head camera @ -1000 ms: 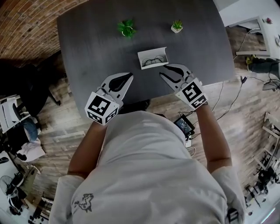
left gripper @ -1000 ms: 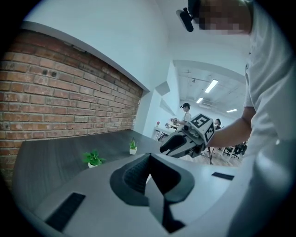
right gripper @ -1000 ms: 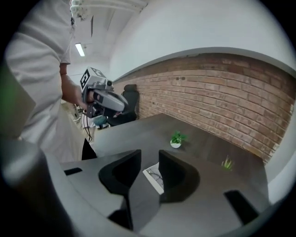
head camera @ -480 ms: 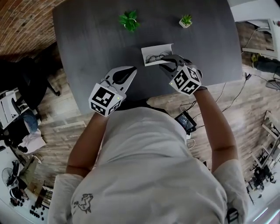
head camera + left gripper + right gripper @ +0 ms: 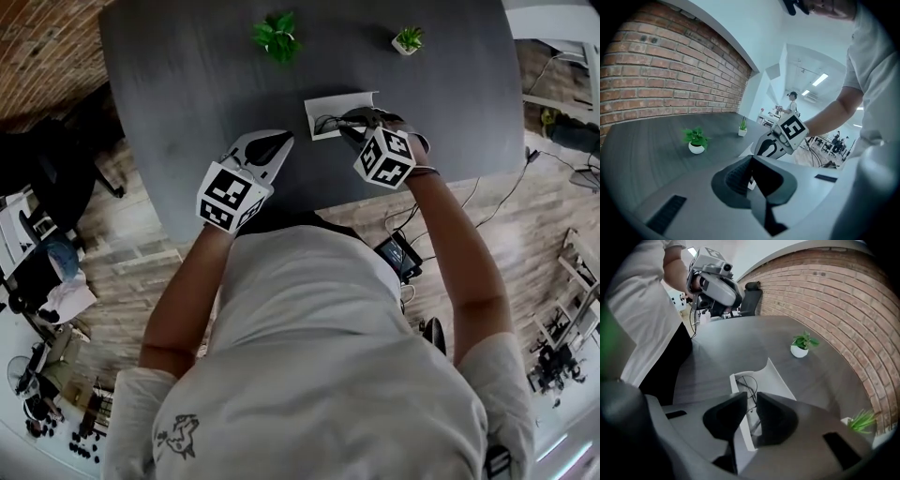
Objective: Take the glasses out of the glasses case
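Observation:
A white glasses case (image 5: 349,100) lies open on the dark grey table (image 5: 187,84), with thin black wire glasses (image 5: 326,121) in it. My right gripper (image 5: 349,126) points steeply down into the case's right half. In the right gripper view its jaws (image 5: 751,405) are closing, with a narrow gap left. The case's near wall (image 5: 741,430) and part of the glasses (image 5: 748,382) lie in that gap, and the pads do not visibly press on them. My left gripper (image 5: 281,141) hovers left of the case, apart from it, fingertips together (image 5: 751,161) and holding nothing.
Two small potted plants stand at the back of the table: a leafy one (image 5: 277,37) and a smaller one (image 5: 408,40). The table's near edge runs just below both grippers. Beyond it are wooden floor, cables and a black chair (image 5: 752,296).
Both grippers have come down toward the table. The right one tipped steeply down over the case and its jaws narrowed around the near wall. The left one stayed shut.

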{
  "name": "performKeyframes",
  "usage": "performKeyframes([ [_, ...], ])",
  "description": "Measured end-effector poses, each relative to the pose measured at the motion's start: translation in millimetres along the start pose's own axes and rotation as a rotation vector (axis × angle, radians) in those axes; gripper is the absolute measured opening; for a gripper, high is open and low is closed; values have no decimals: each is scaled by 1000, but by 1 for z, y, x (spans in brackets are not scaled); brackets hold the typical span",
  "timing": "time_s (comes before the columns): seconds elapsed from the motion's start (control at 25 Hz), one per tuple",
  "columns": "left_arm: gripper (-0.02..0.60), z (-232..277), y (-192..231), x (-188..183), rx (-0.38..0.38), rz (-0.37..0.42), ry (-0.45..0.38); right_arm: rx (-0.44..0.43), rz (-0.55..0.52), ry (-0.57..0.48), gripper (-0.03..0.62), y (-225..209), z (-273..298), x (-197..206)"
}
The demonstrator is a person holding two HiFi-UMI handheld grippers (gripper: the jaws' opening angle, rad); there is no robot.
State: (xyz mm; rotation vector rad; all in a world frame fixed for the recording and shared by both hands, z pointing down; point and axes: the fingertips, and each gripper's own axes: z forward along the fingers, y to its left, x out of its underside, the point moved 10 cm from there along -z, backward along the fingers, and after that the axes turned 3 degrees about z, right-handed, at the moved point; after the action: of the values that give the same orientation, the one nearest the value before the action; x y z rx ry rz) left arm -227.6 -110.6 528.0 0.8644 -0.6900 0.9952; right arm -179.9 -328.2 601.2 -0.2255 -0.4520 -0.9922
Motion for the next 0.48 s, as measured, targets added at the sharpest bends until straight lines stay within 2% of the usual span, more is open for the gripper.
performKeyframes([
  [0.48,11,12,16,12,27,-41,32,-108,-94,121,63,-9,30,3],
])
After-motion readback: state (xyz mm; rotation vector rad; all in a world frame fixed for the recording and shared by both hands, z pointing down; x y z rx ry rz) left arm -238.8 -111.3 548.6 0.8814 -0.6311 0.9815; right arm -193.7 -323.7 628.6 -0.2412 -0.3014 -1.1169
